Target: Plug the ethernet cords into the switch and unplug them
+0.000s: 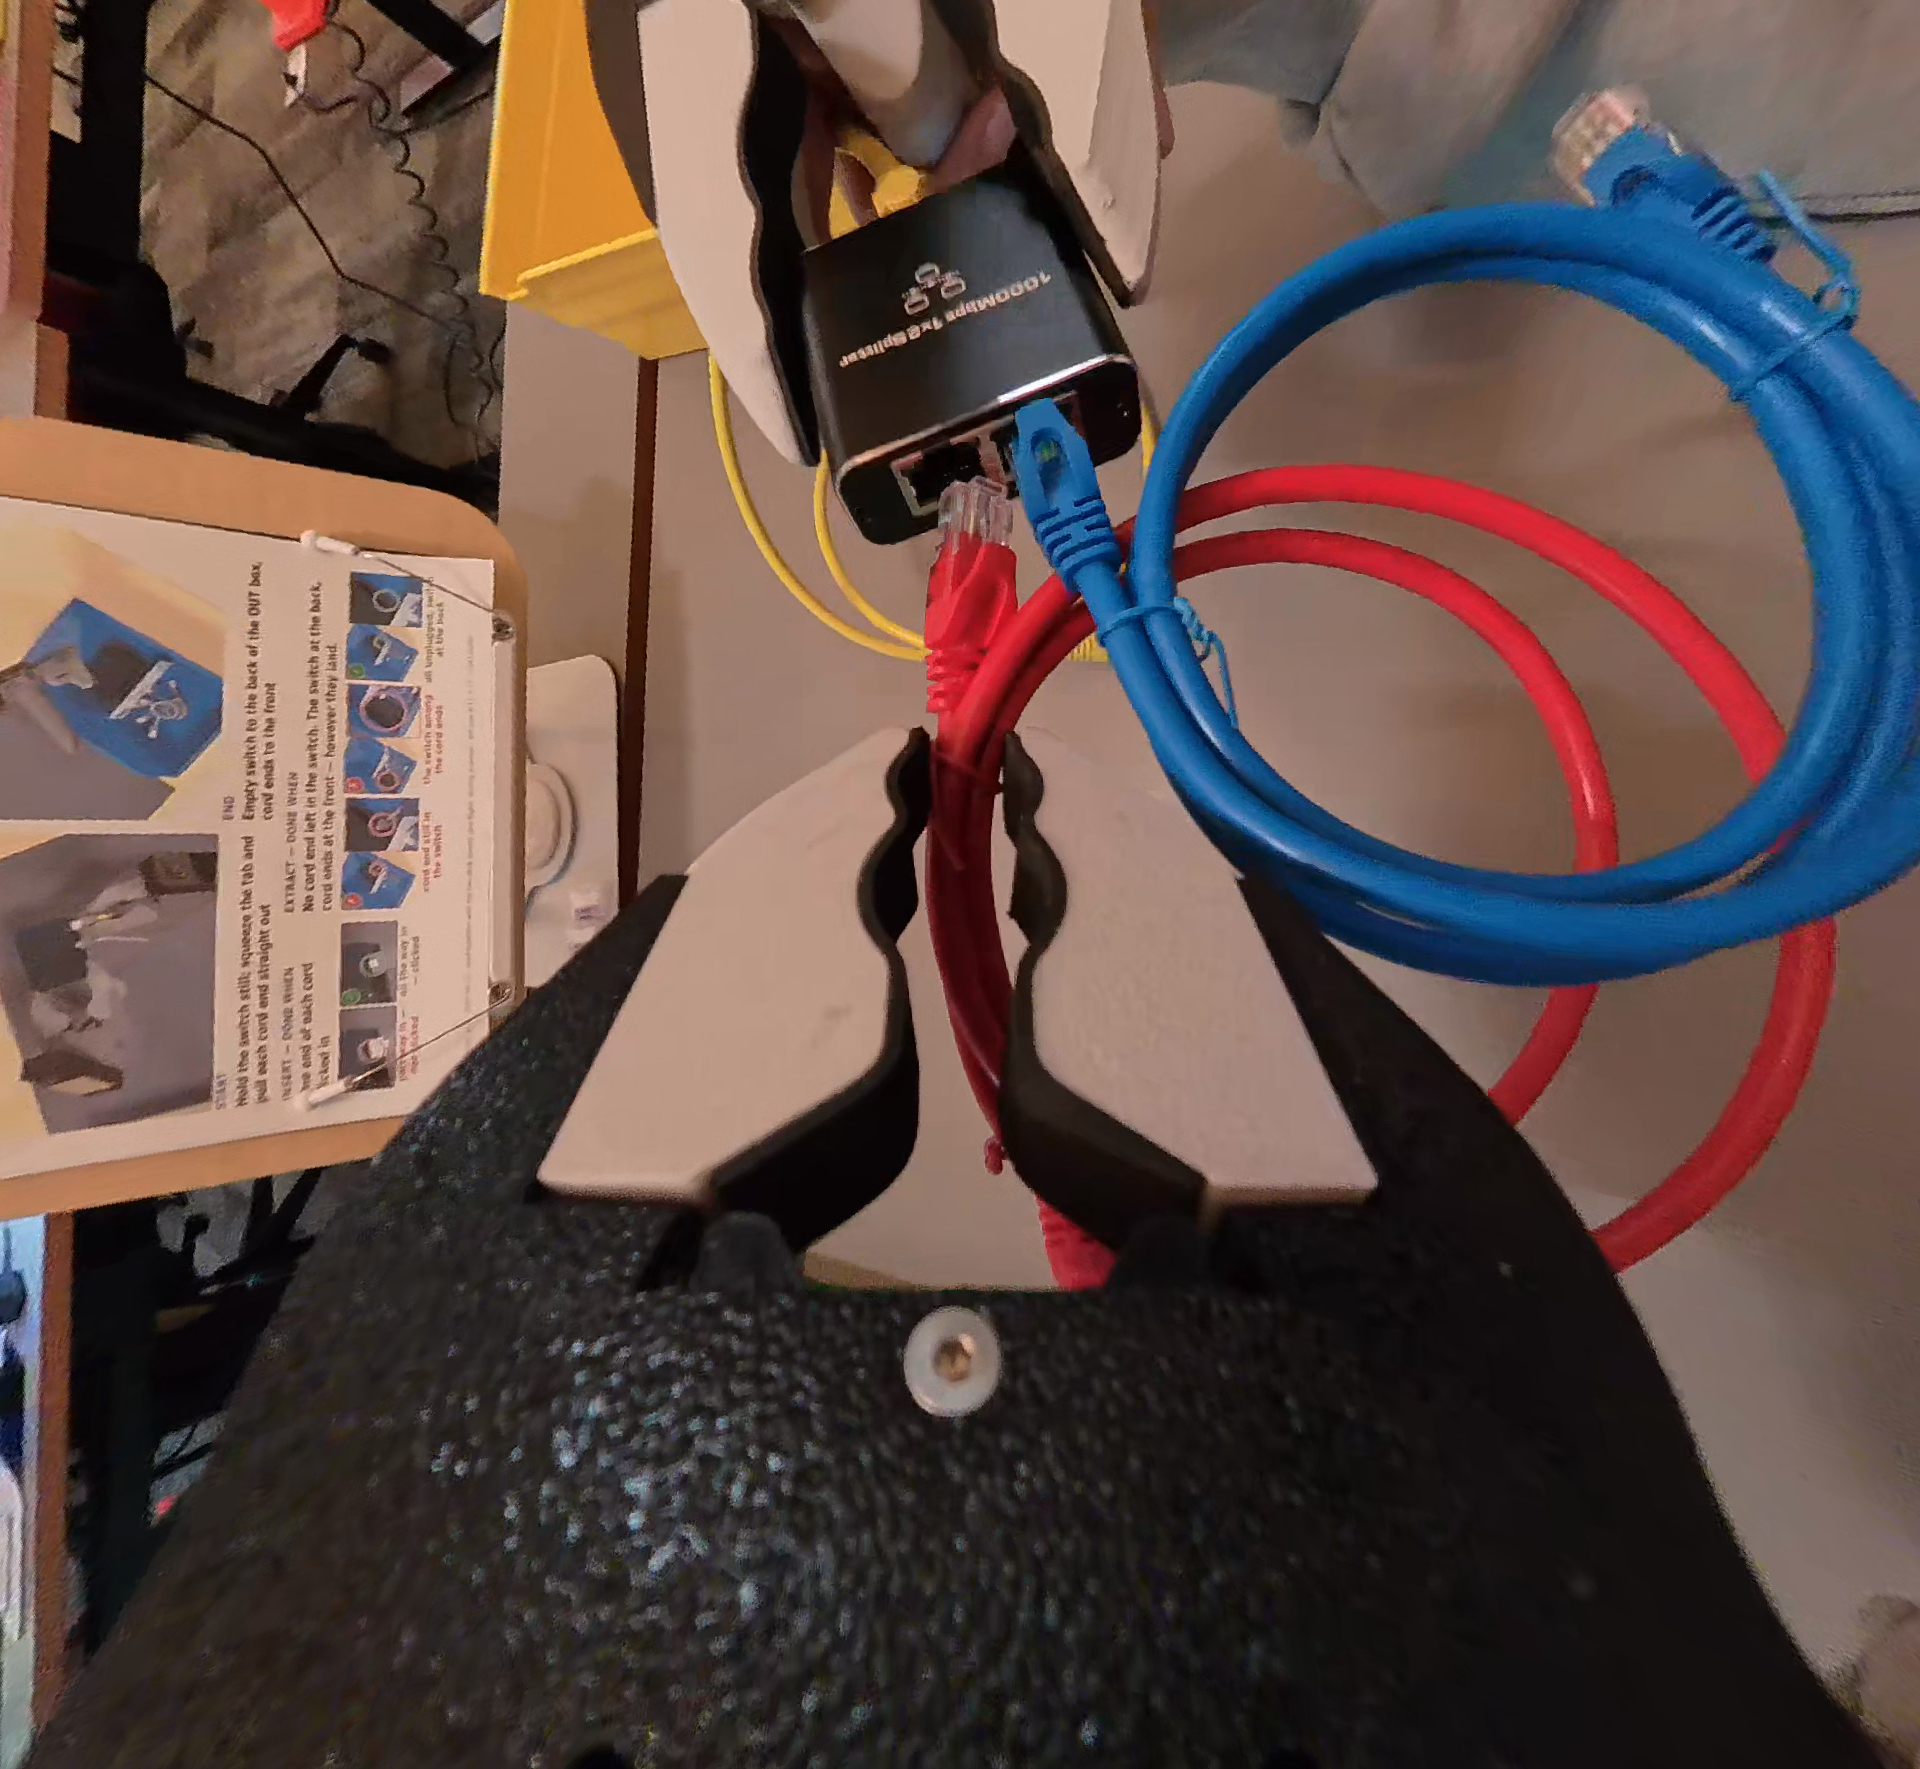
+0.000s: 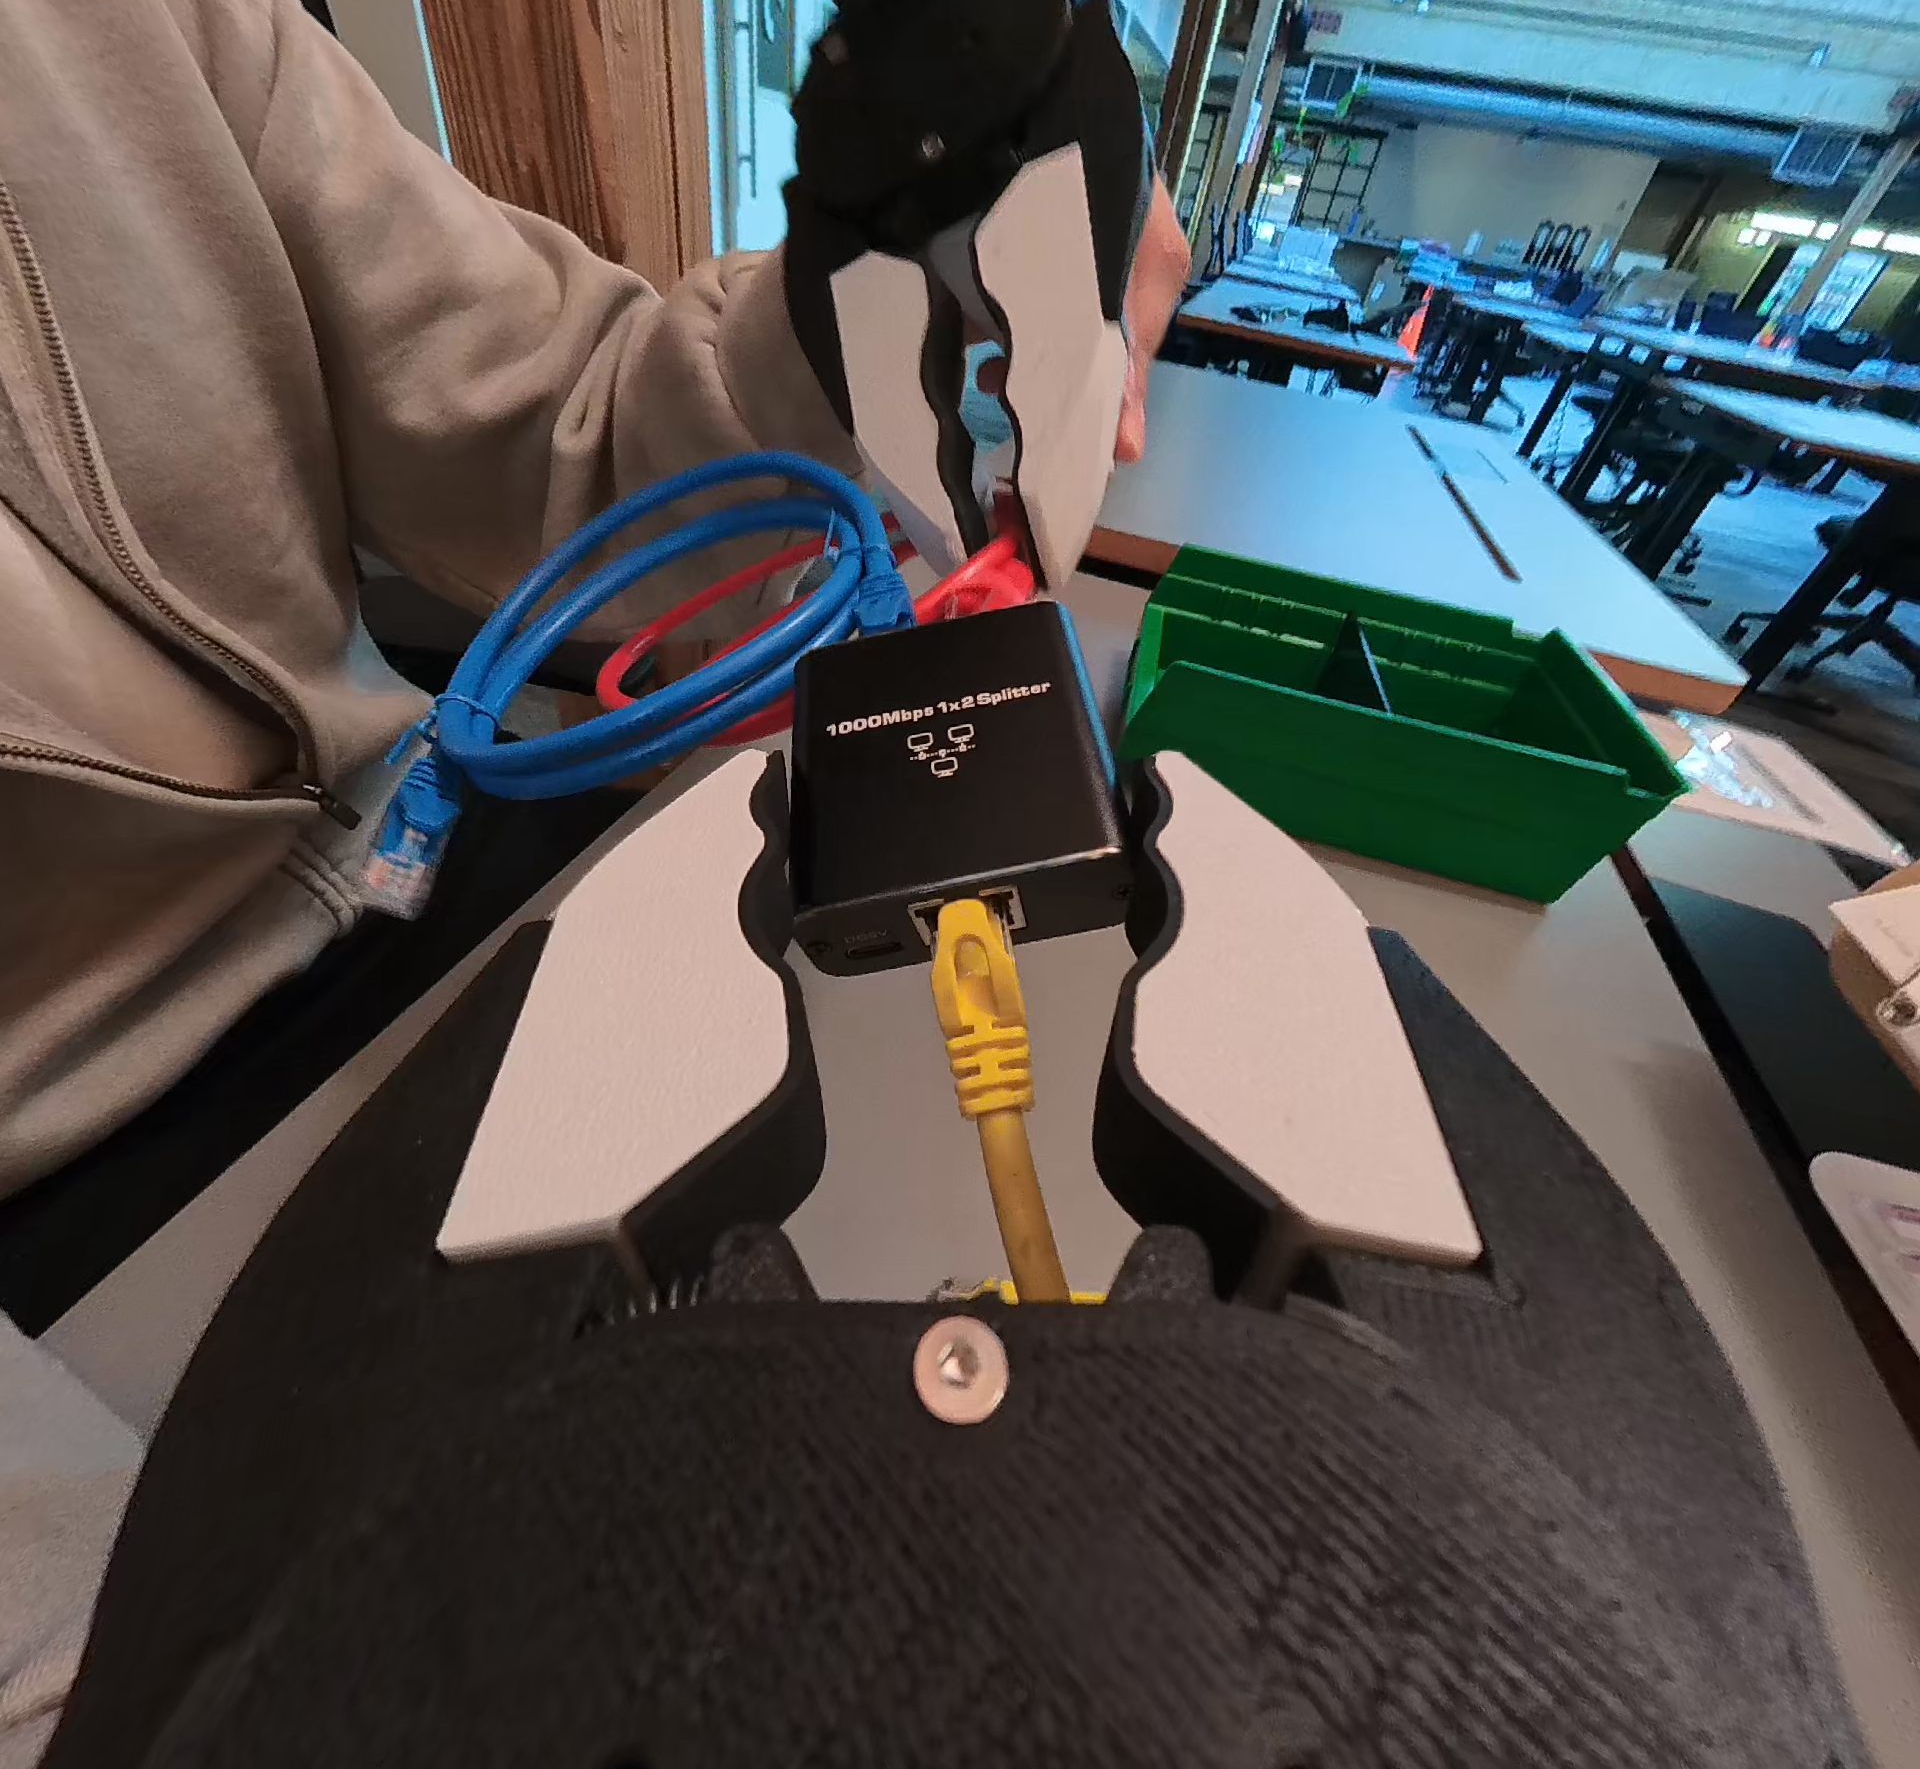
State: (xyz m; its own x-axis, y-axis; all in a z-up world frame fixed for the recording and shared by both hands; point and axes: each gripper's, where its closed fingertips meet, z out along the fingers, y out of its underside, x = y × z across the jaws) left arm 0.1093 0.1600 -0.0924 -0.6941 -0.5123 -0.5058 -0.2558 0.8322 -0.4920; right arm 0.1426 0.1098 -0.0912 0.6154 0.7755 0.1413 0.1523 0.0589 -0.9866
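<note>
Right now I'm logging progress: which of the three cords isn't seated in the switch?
The red cord: its plug sits just outside the switch, pinched by the left gripper. Blue and yellow are plugged in.

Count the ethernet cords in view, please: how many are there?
3. The yellow cord is plugged into the switch; the blue cord is plugged into its opposite face; the red cord is held in the left gripper jaws.

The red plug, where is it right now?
In the left wrist view the red plug sits just outside the black switch, beside the plugged-in blue plug.
</note>
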